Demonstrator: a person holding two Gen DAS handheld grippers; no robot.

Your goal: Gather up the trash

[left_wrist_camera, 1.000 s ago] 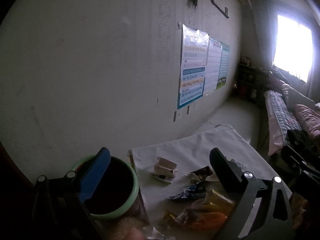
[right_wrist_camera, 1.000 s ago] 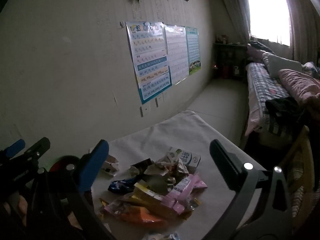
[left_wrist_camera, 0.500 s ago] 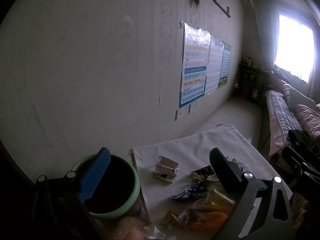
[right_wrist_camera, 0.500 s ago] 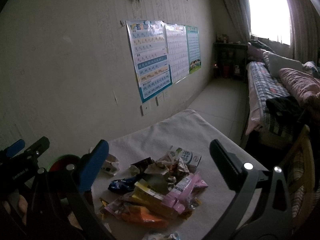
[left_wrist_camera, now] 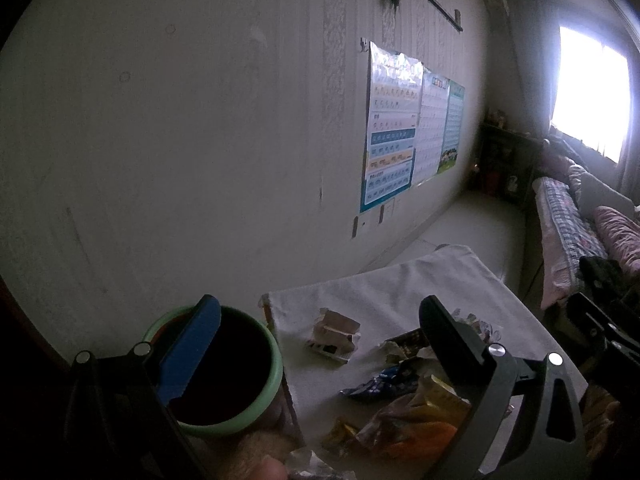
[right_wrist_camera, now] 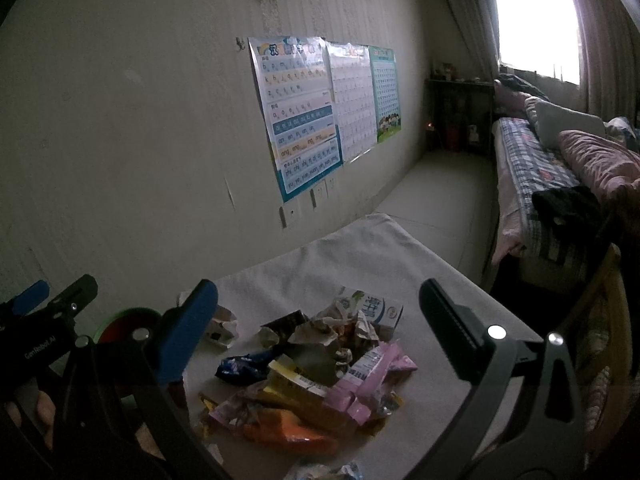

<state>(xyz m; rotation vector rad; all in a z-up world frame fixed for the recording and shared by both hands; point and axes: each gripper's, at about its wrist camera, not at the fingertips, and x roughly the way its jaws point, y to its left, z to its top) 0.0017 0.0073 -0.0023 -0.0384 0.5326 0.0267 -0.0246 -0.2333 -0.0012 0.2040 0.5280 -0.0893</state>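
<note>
Wrapper pile [right_wrist_camera: 312, 384] — below right gripper [right_wrist_camera: 316, 320]

Heap of crumpled colourful snack wrappers [right_wrist_camera: 316, 384] crowds near half of white cloth-covered table [right_wrist_camera: 360, 256]; far half bare. Green-rimmed round bin [left_wrist_camera: 236, 380] just beside table's left edge. Wall flanks left; floor aisle, bed [right_wrist_camera: 532, 168] right.

Left gripper [left_wrist_camera: 316, 344] slightly farther left.

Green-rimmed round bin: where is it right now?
The green-rimmed round bin sits at the lower left of the left wrist view, just off the left edge of the white-clothed table, behind the left gripper's blue finger.
</note>
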